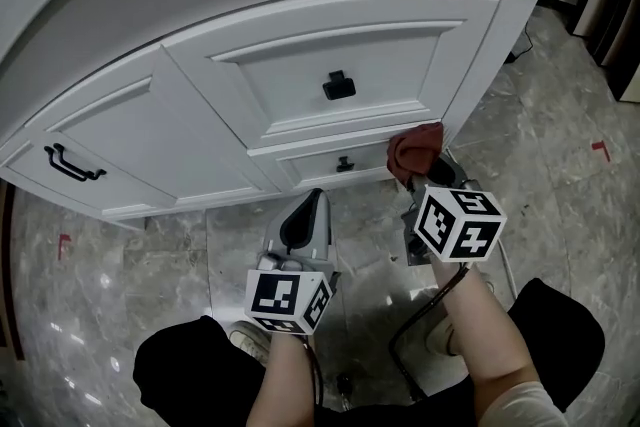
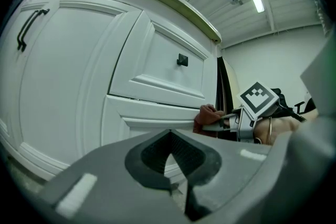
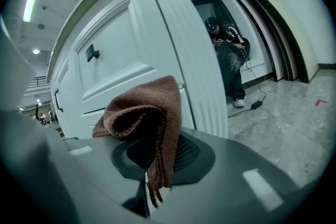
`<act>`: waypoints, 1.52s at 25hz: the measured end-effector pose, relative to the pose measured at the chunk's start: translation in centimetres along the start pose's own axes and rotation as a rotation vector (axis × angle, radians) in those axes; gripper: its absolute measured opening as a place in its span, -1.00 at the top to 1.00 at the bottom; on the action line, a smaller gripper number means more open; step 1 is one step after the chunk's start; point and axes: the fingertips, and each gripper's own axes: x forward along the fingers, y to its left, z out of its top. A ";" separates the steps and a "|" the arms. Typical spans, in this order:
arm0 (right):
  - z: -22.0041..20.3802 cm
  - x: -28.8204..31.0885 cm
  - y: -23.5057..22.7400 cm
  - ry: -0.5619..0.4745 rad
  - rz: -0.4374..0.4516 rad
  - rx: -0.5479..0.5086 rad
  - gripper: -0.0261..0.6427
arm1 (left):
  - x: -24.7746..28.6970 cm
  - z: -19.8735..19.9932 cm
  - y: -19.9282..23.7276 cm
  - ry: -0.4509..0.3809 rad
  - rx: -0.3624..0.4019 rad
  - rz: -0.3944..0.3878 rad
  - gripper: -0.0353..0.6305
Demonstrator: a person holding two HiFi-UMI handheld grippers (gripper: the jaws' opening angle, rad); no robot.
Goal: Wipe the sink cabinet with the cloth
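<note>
Plainly, the right gripper (image 3: 157, 176) is clamped on the brown cloth (image 3: 142, 113). Its own view shows the knitted fabric pinched between the dark pads, bunched above them, with a frayed edge hanging below. From the head view the cloth (image 1: 415, 147) sits at about 1 o'clock from the left gripper (image 1: 312, 205). It lies against the white sink cabinet (image 1: 200, 35) at the right end of the rail between the upper drawer (image 1: 340, 65) and the lower drawer (image 1: 320, 165), just beside the fluted corner post (image 1: 500, 25). The left gripper (image 2: 173, 165) hangs apart from the cabinet, its jaws drawn together on nothing. Only its view shows the cloth (image 2: 206, 115) side-on, meeting the rail, with the right gripper's marker cube (image 2: 258, 98) at 3 o'clock from it. Only the right gripper view shows a person (image 3: 228, 55) in dark clothes seated by the wall at 1 o'clock, and a cable (image 3: 252, 105) on the floor (image 3: 294, 123). Only the head view takes in the cabinet door's black bar handle (image 1: 72, 163) at 9 o'clock and a red mark (image 1: 600, 150) on the marbled floor at 3 o'clock.
</note>
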 end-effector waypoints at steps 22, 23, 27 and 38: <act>-6.4 3.2 13.7 0.106 0.234 -0.071 0.69 | -4.2 -2.0 7.3 0.033 0.001 0.161 0.89; -7.4 3.9 14.7 0.125 0.250 -0.080 0.69 | -4.5 -1.9 7.9 0.033 0.002 0.168 0.89; -10.0 6.1 17.8 0.176 0.297 -0.101 0.69 | -5.9 -1.6 10.3 0.032 0.003 0.206 0.89; -11.4 8.0 17.9 0.194 0.276 -0.106 0.69 | -6.6 -2.4 12.3 0.042 -0.013 0.233 0.89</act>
